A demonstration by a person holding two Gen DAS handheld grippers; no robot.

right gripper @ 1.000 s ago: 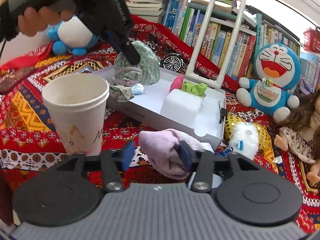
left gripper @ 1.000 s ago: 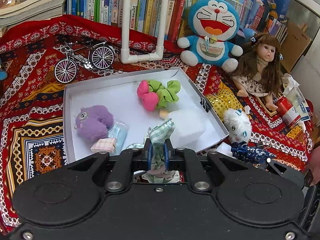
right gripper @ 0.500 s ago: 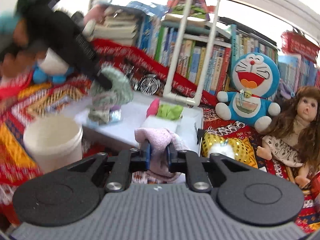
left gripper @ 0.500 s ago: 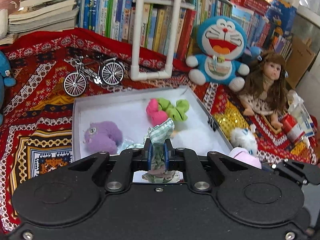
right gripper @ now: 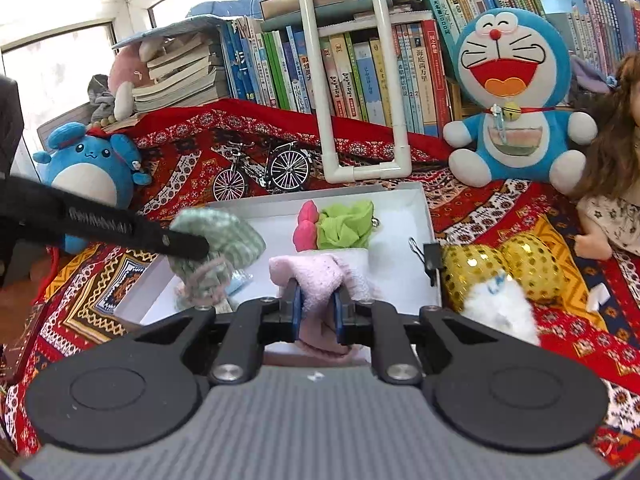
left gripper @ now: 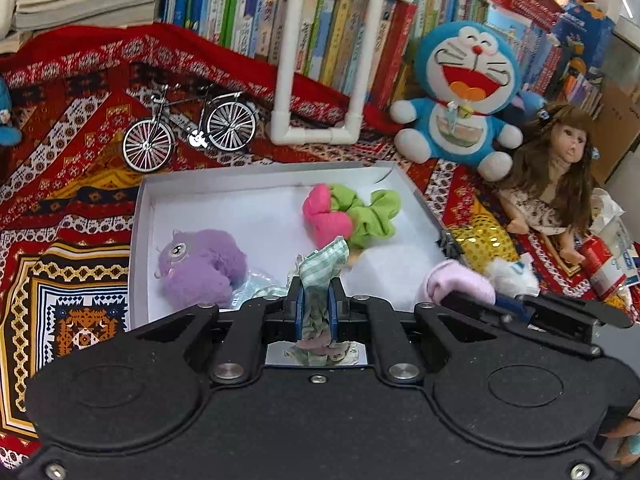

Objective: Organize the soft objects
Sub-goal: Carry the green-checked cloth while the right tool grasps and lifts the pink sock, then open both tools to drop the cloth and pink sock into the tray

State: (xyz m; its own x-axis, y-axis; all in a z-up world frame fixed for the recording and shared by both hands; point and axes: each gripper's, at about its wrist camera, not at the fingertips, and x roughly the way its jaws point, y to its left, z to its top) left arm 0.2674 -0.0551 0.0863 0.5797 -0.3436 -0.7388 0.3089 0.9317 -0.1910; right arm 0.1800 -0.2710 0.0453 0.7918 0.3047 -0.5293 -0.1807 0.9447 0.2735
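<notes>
Checked cloth [left gripper: 320, 268] pinched, fluffy pink sock [right gripper: 316, 280] clamped

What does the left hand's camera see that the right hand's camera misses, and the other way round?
Only the left view shows the fuzzy purple plush toy lying in the white cardboard box, and the long-haired doll's face.

Only the right view shows the round blue plush with a white belly beside the stacked books, and the window.

Both show the box, the pink-and-green fabric scrunchie, the small metal model bicycle, the big blue-and-white cat plush, the green checked cloth in the left jaws and the pale pink sock in the right jaws.
</notes>
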